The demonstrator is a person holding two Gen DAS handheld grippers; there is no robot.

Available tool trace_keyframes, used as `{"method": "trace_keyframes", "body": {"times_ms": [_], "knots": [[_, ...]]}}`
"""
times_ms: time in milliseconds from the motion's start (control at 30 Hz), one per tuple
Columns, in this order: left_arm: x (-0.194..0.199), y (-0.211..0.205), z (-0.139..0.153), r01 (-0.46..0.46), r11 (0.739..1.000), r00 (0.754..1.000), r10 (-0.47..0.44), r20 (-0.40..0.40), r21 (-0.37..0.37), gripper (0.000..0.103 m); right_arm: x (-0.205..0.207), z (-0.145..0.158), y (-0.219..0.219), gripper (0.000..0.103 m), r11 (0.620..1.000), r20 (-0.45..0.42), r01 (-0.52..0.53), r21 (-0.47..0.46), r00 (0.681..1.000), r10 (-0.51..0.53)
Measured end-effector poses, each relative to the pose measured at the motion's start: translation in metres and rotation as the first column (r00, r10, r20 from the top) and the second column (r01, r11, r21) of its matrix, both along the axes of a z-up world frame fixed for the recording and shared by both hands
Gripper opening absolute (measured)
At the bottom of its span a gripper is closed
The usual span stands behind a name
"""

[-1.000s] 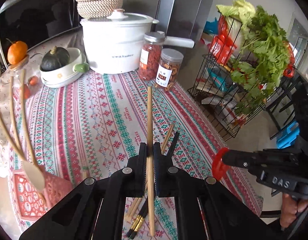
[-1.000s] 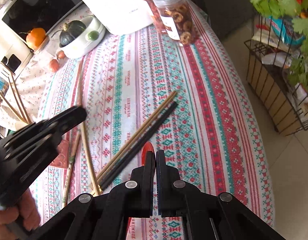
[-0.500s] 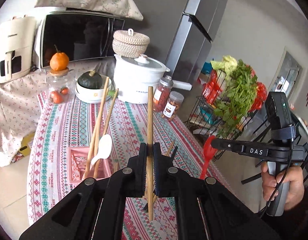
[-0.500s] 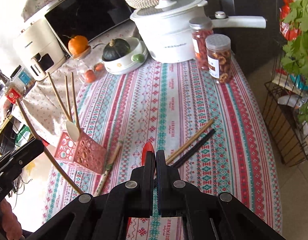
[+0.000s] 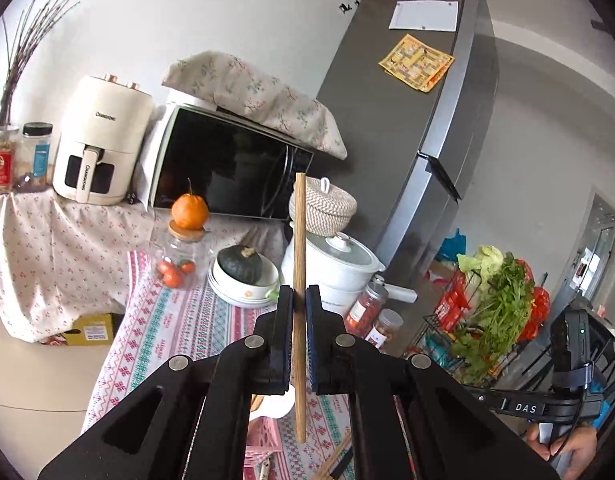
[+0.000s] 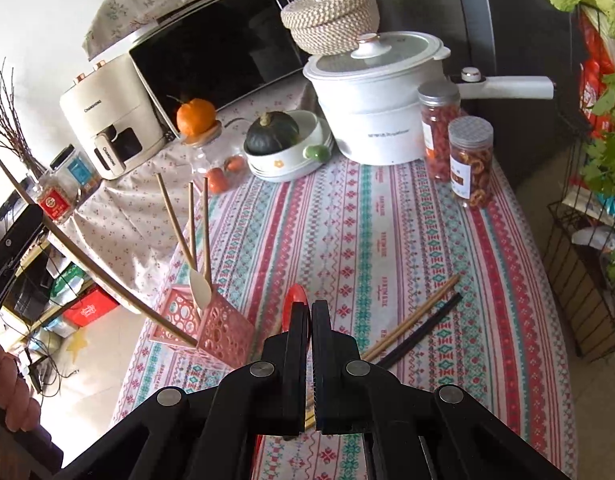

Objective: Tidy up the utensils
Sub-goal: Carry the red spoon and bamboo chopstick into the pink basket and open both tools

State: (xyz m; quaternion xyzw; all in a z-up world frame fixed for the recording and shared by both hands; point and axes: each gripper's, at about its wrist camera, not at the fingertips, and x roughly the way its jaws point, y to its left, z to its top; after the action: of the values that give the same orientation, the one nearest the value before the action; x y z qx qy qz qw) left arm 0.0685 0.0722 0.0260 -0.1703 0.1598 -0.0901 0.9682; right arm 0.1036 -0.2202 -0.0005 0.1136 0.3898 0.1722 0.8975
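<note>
My left gripper (image 5: pixel 299 296) is shut on a long wooden chopstick (image 5: pixel 300 232) that stands upright between its pads. In the right wrist view the same chopstick (image 6: pixel 107 280) slants down from the left gripper (image 6: pixel 35 218), its lower tip beside the pink perforated holder (image 6: pixel 223 336). The holder carries three wooden sticks and a pale spoon (image 6: pixel 199 286). My right gripper (image 6: pixel 309 308) is shut on a red utensil (image 6: pixel 294 300), of which only the top shows. A wooden pair and a black pair of chopsticks (image 6: pixel 419 324) lie on the patterned tablecloth (image 6: pixel 387 240).
At the table's back stand a white pot (image 6: pixel 371 120), two snack jars (image 6: pixel 469 160), a bowl with a dark squash (image 6: pixel 283 152) and a glass jar topped by an orange (image 6: pixel 195 116). A microwave, air fryer and fridge lie behind. A wire rack with greens (image 5: pixel 495 320) is right.
My left gripper rose and tipped upward with the chopstick, so its view swung from the tablecloth to the wall. My right gripper lifted with the red utensil; the pink holder came into its view.
</note>
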Motion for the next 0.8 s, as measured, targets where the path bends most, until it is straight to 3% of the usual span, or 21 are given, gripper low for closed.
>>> {"method": "trace_keyframes", "body": {"times_ms": [200,467,700,800], "knots": [[-0.007,0.0,0.003,-0.073,0.989,0.997,0.069,0.041,0.132,0.006,0.0,0.013,0.0,0.001,0.999,0.044,0.007,0.046,0.999,-0.009],[0.026,-0.008,-0.037,-0.062,0.965,0.996,0.076,-0.046,0.254,0.006,0.004,0.029,0.028,0.001,0.996,0.142,-0.021,0.082,0.99,0.009],[0.047,-0.008,-0.058,-0.009,0.958,0.994,0.041,-0.106,0.287,0.006,0.01,0.031,0.053,0.001,0.996,0.227,-0.026,0.089,0.974,0.005],[0.056,-0.005,-0.064,0.044,0.965,0.989,-0.004,-0.15,0.259,0.006,0.013,0.031,0.061,0.001,0.994,0.265,-0.03,0.102,0.964,0.002]]}}
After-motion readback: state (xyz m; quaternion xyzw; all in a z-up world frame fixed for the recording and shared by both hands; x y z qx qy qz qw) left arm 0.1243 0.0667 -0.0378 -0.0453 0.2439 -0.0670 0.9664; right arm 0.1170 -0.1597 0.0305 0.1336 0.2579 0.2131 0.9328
